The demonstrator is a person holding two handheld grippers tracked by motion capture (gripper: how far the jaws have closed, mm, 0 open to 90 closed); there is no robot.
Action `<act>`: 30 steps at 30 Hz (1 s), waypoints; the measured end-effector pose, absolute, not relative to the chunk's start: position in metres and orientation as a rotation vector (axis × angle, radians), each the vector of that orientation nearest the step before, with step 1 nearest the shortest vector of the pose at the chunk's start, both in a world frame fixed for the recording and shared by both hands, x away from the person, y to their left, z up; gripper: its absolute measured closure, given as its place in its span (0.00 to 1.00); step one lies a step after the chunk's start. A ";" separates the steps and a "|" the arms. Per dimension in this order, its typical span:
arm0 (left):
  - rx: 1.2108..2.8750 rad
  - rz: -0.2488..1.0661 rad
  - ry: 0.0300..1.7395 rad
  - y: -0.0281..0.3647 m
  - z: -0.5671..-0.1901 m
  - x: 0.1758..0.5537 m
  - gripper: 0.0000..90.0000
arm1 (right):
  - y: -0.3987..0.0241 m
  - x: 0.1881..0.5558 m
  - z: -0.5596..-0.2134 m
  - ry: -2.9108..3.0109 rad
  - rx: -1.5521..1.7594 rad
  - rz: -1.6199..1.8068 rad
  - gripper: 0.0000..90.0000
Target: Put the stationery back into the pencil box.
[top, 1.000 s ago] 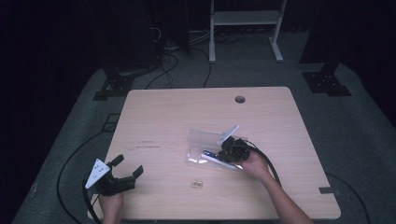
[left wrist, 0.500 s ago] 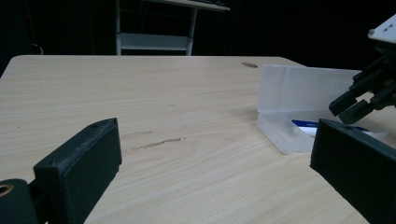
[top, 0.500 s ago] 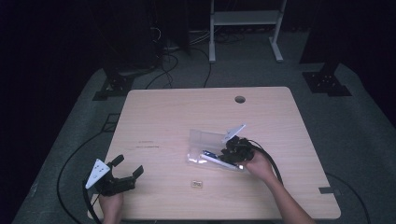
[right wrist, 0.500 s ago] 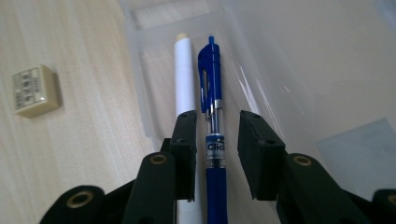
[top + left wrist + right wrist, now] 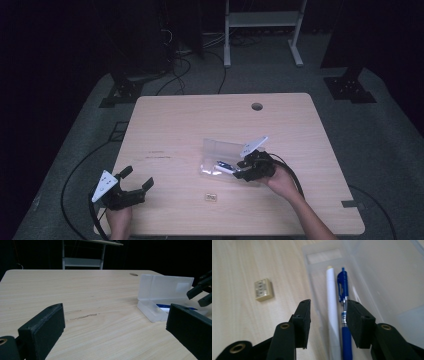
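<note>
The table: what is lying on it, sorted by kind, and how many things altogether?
Clear plastic box, lid open: 1
Blue pen in the box: 1
White pen in the box: 1
Small beige block on the bare wood: 1
Total: 4

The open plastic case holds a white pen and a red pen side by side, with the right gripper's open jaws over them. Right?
Not quite. The second pen is blue, not red, as the right gripper view shows. It lies beside the white pen in the open case, the right gripper open over them.
</note>
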State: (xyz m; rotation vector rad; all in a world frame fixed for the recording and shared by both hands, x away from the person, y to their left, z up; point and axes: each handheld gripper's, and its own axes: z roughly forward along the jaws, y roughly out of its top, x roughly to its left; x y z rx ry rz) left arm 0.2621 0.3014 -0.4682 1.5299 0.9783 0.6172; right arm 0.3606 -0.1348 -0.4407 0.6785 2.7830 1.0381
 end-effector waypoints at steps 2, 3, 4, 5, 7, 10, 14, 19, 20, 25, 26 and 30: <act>1.529 0.617 0.978 0.301 -0.468 0.262 0.01 | -0.134 0.358 -0.440 2.784 0.670 1.041 0.59; 1.530 0.617 0.979 0.301 -0.468 0.262 0.01 | -0.134 0.357 -0.439 2.787 0.661 1.041 0.58; 1.533 0.618 0.977 0.302 -0.468 0.262 0.01 | -0.133 0.355 -0.438 2.790 0.651 1.044 0.58; 1.534 0.619 0.977 0.302 -0.468 0.262 0.01 | -0.132 0.352 -0.437 2.794 0.648 1.050 0.57; 1.534 0.620 0.977 0.302 -0.468 0.262 0.01 | -0.132 0.349 -0.435 2.796 0.624 1.056 0.56; 1.533 0.622 0.977 0.302 -0.468 0.262 0.01 | -0.130 0.344 -0.435 2.798 0.607 1.059 0.55; 1.533 0.621 0.977 0.302 -0.468 0.262 0.01 | -0.128 0.339 -0.435 2.813 0.596 1.070 0.54; 1.532 0.621 0.976 0.302 -0.468 0.262 0.01 | -0.123 0.333 -0.436 2.824 0.557 1.076 0.52; 1.532 0.622 0.977 0.302 -0.468 0.262 0.01 | -0.122 0.331 -0.436 2.826 0.555 1.078 0.52; 1.533 0.621 0.976 0.302 -0.468 0.262 0.01 | -0.116 0.326 -0.436 2.835 0.521 1.085 0.52; 1.533 0.621 0.977 0.302 -0.468 0.262 0.01 | -0.114 0.324 -0.436 2.839 0.530 1.089 0.52; 1.534 0.622 0.976 0.302 -0.468 0.262 0.01 | -0.110 0.321 -0.437 2.853 0.505 1.090 0.52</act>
